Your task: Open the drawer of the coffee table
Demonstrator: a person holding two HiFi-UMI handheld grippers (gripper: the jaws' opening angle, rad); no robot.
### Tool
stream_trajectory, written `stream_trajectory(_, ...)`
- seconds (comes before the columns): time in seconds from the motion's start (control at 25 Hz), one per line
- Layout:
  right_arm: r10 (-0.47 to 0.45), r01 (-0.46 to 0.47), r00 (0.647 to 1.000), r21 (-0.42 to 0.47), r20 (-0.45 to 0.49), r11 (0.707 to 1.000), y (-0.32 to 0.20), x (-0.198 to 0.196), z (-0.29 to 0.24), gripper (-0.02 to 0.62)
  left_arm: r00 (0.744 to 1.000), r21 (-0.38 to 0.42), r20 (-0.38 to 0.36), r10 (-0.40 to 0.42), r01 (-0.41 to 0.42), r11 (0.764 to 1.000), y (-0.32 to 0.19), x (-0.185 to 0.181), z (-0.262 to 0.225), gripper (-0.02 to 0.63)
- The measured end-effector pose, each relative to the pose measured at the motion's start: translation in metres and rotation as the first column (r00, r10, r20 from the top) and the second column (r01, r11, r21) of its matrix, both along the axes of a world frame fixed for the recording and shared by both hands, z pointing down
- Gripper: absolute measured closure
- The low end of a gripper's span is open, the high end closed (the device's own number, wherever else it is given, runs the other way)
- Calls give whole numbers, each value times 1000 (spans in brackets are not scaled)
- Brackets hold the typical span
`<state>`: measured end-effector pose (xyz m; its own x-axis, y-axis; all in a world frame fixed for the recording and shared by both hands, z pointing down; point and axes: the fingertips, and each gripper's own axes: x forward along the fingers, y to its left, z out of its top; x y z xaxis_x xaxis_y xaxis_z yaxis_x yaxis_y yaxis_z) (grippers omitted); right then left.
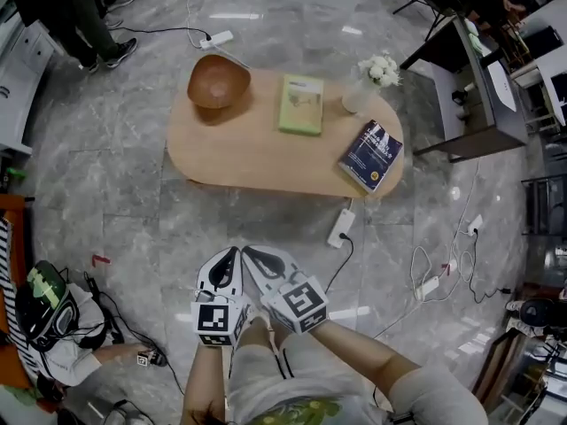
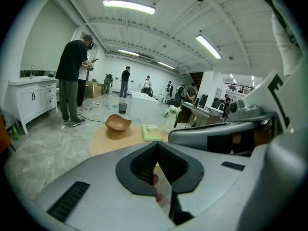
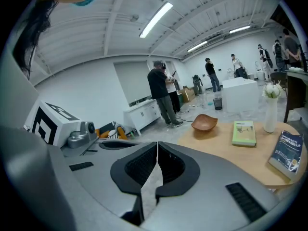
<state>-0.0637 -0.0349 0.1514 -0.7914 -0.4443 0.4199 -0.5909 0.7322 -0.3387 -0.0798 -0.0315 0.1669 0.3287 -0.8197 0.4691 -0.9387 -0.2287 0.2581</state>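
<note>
Seen from the head camera, looking steeply down, an oval wooden desk point(image 1: 257, 153) stands on a grey marble floor point(image 1: 115, 193) in a large open room. The desk sits in the upper middle of the view. Its drawer cannot be made out from any view.

Four things rest on the desk top. A brown wooden bowl point(image 1: 218, 82) is at the left end. A green book point(image 1: 302, 104) lies flat near the middle. A pale vase point(image 1: 361, 94) with white flowers stands to the right of it. A blue book point(image 1: 372, 156) lies at the right end, close to the near edge.

A white power strip point(image 1: 341, 228) lies on the floor just beside the desk's near edge, with a cable trailing from it.

The person's two arms reach forward from the bottom of the view. The left tongs point(image 1: 230, 257) and the right tongs point(image 1: 252, 255) are held side by side, almost touching, above bare floor and well apart from the desk. Both point toward the desk. Each gripper view shows its tongs pressed together at the tips, with nothing held between them.

Another person point(image 1: 89, 16) stands at the upper left, beyond the desk, near a white cabinet point(image 2: 31, 97).
</note>
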Motion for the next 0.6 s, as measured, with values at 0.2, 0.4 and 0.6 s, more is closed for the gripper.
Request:
stream_trajectory(0.2, -1, 1, 1000, -6, -5, 1000, 0, -1, 30, 572, 1000, 11, 22, 14, -15, 1000, -3, -2, 24, 597)
stream_trajectory(0.4, 20, -20, 1000, -8, -16, 1000, 3, -1, 56, 572, 1000, 5, 9, 20, -20, 1000, 0, -3, 50, 597)
stream_trajectory(0.6, 35, -35, 999, -1, -20, 999, 3, -2, 76, 572, 999, 8, 21, 46, -46, 999, 0, -3, 70, 597)
